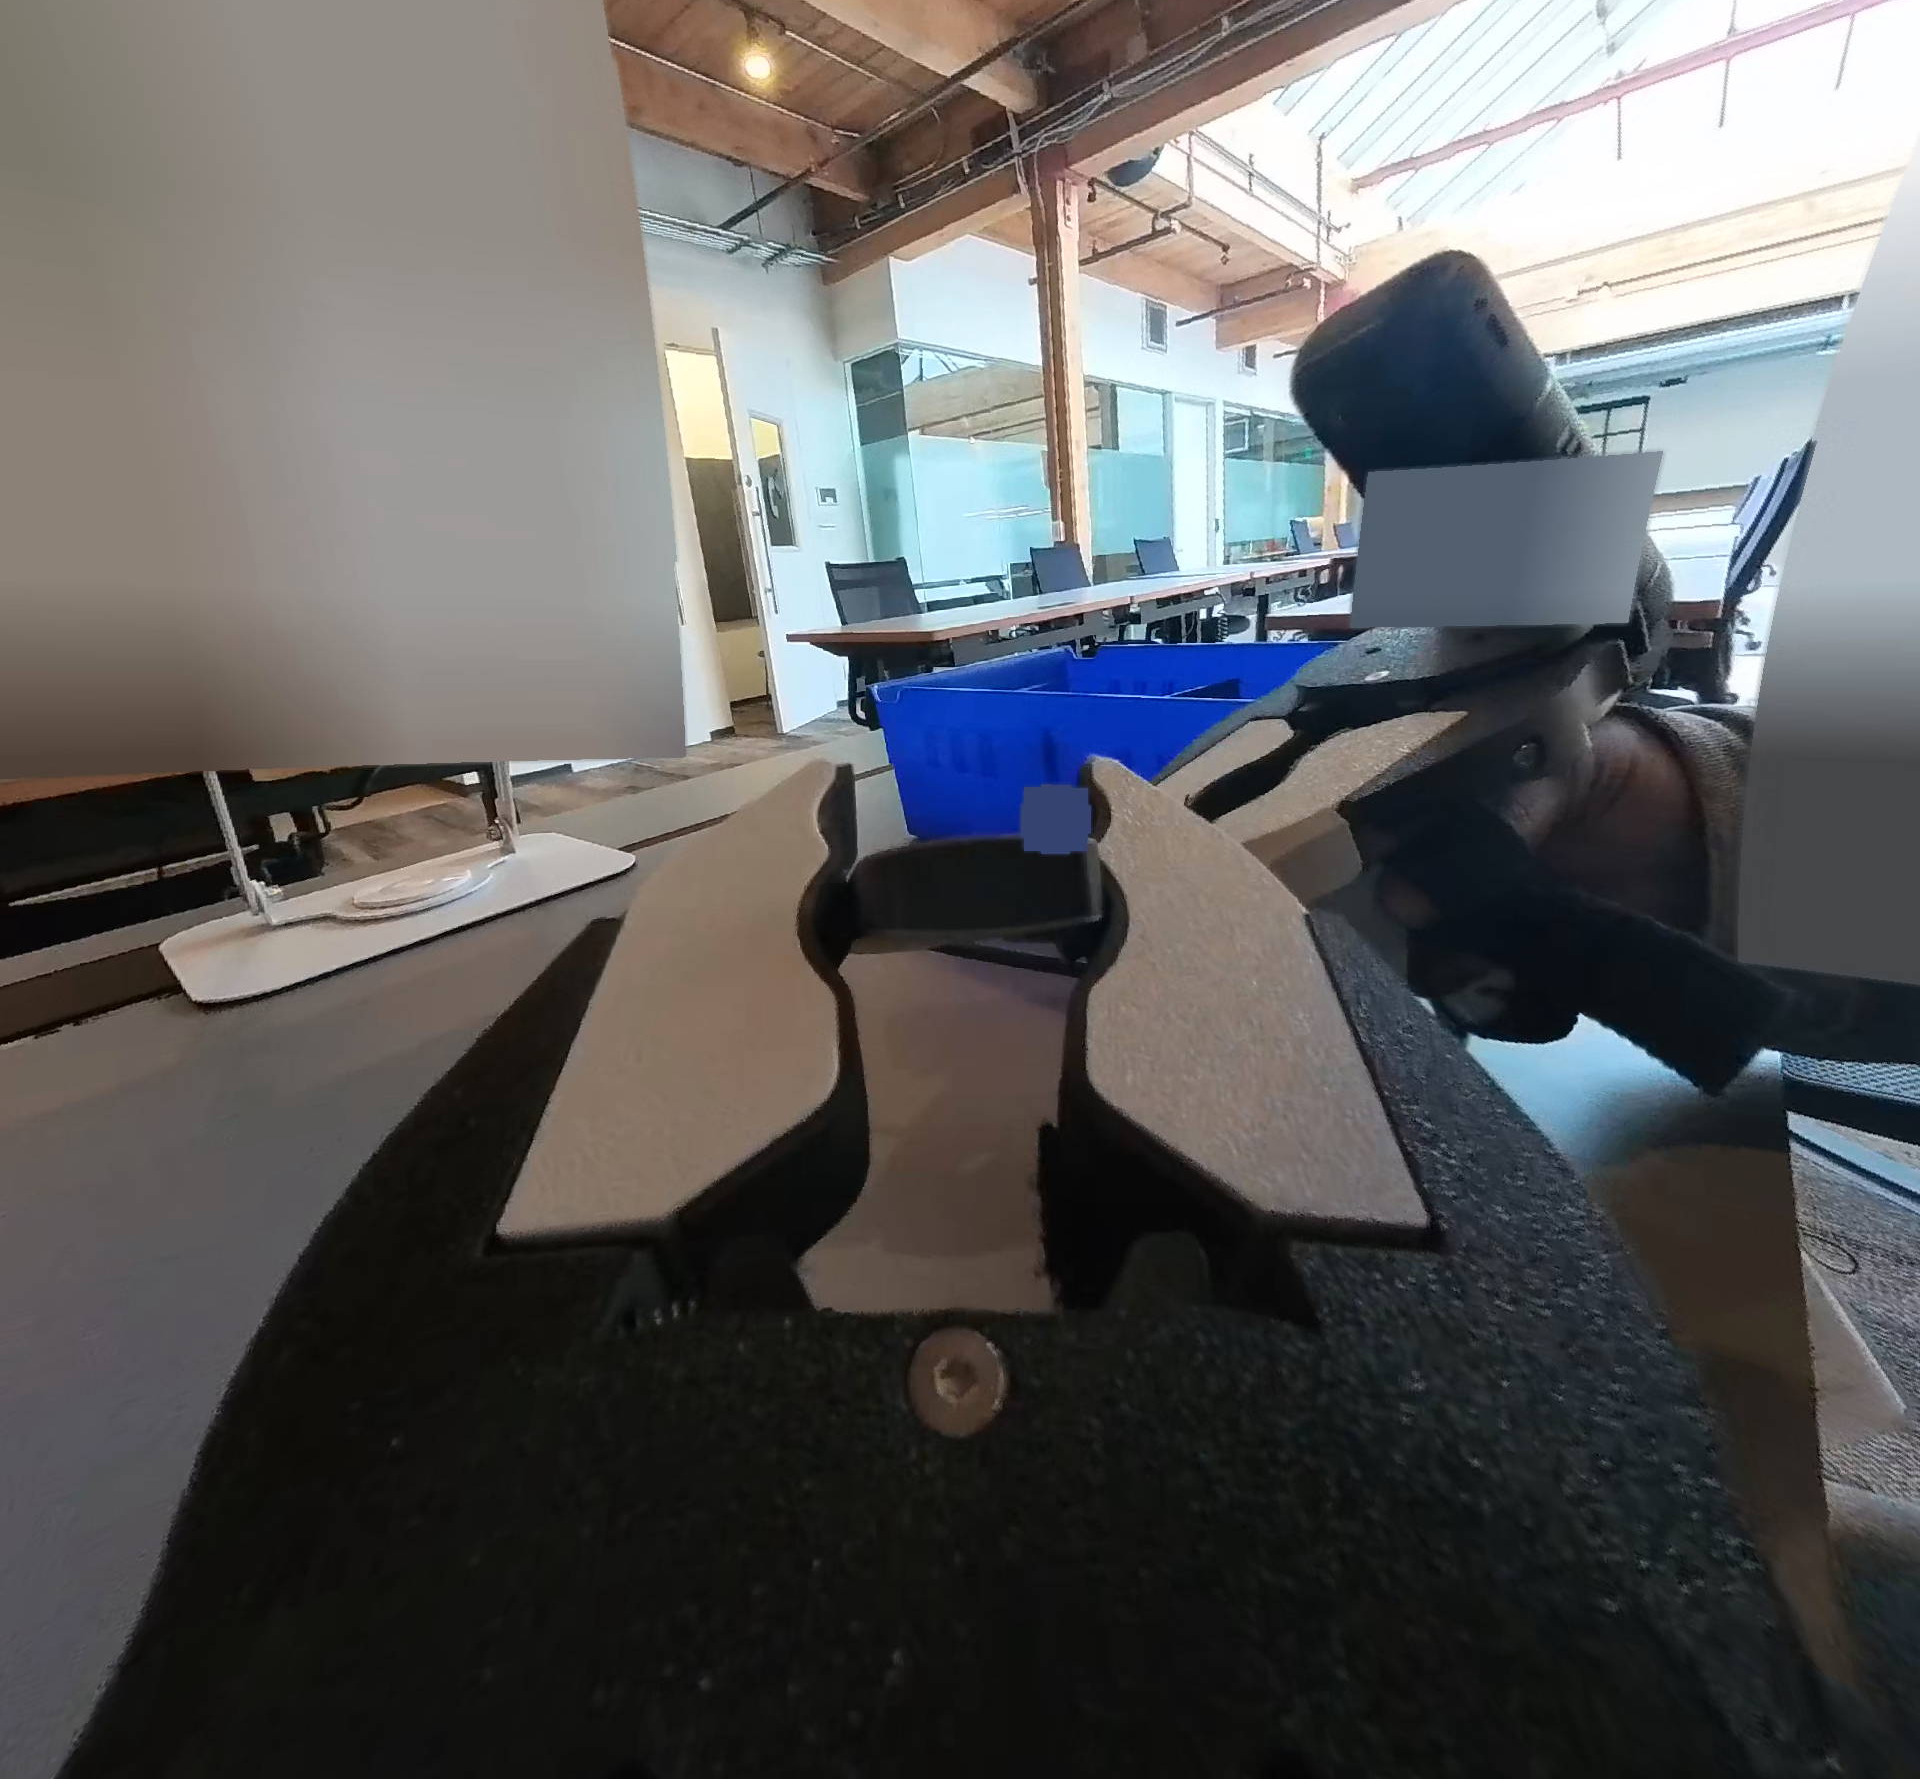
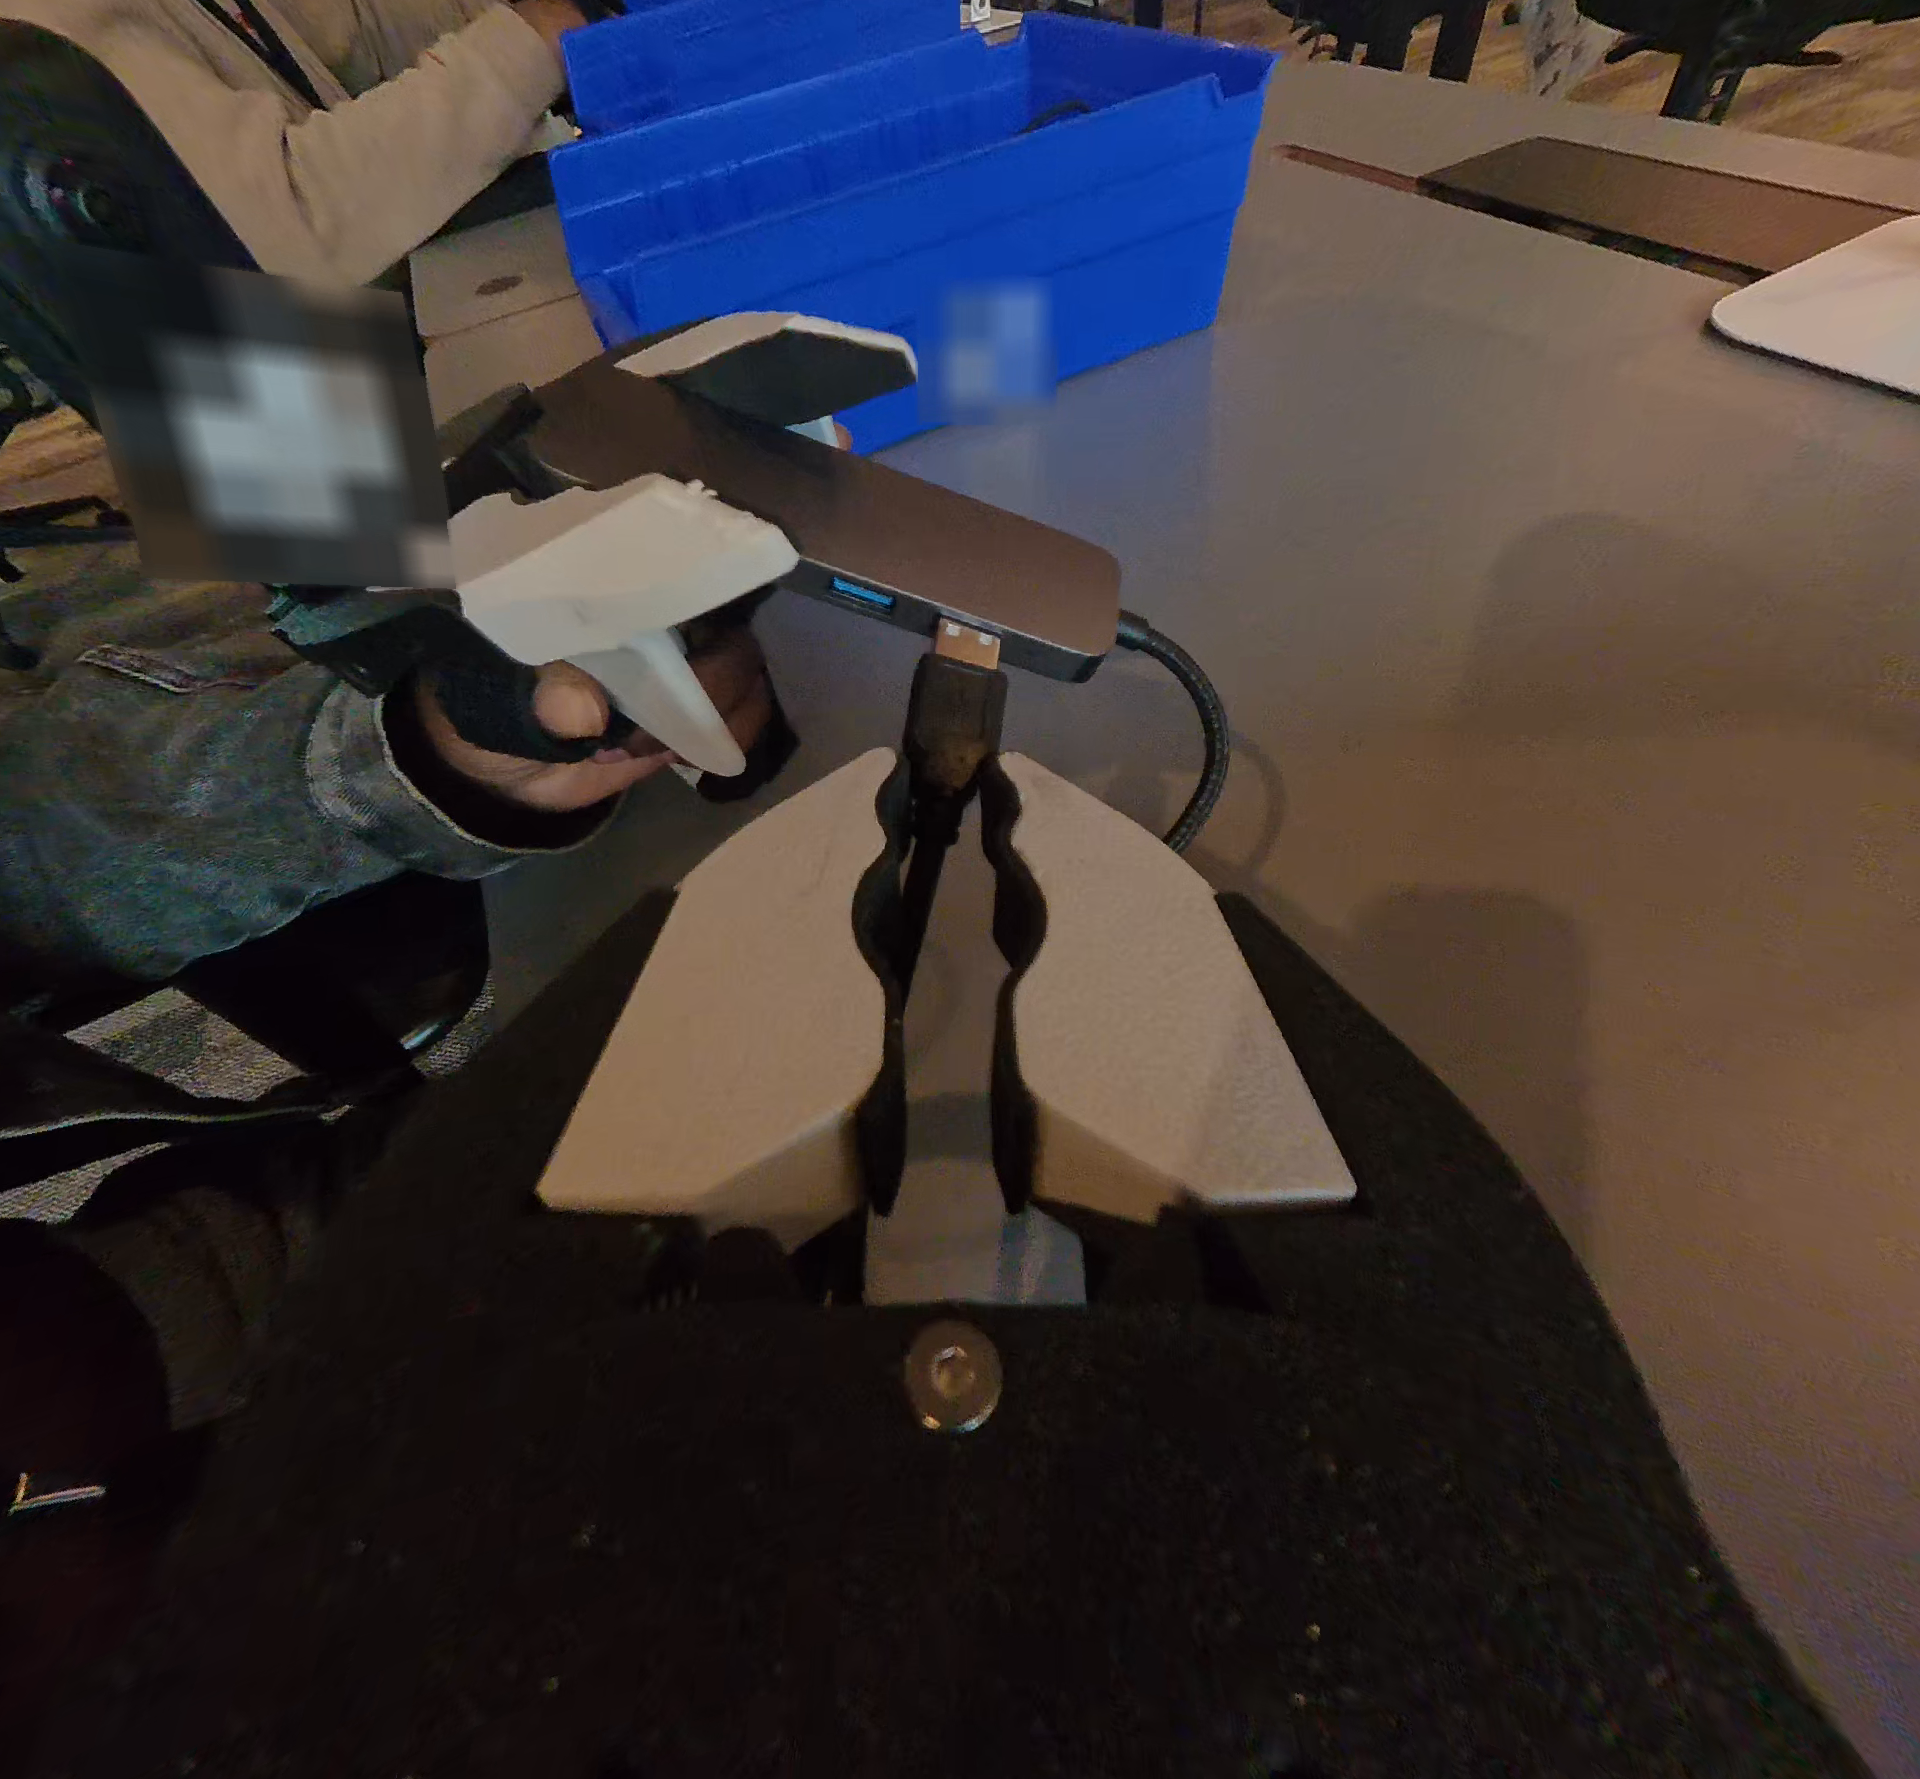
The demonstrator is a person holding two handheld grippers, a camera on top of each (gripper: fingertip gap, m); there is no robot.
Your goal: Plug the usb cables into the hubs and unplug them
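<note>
My left gripper (image 1: 961,846) is shut on a dark flat USB hub (image 1: 966,888) and holds it above the grey table. In the right wrist view the hub (image 2: 935,534) lies level between the left gripper's fingers (image 2: 623,555), with a blue port (image 2: 860,595) on its near side and a braided cable (image 2: 1205,742) leaving its right end. My right gripper (image 2: 940,794) is shut on a black USB cable plug (image 2: 951,711). The plug's metal tip (image 2: 966,640) sits at the hub's second port, partly inside. The right gripper (image 1: 1403,753) shows beyond the hub in the left wrist view.
A blue divided bin (image 2: 904,171) stands on the table (image 2: 1455,586) behind the hub, also in the left wrist view (image 1: 1039,721). A white stand base (image 1: 395,898) sits at the left there, at the far right in the right wrist view (image 2: 1829,316). A person's sleeve (image 2: 343,119) lies at the left. My right fingertips sit around 6 cm from my left ones.
</note>
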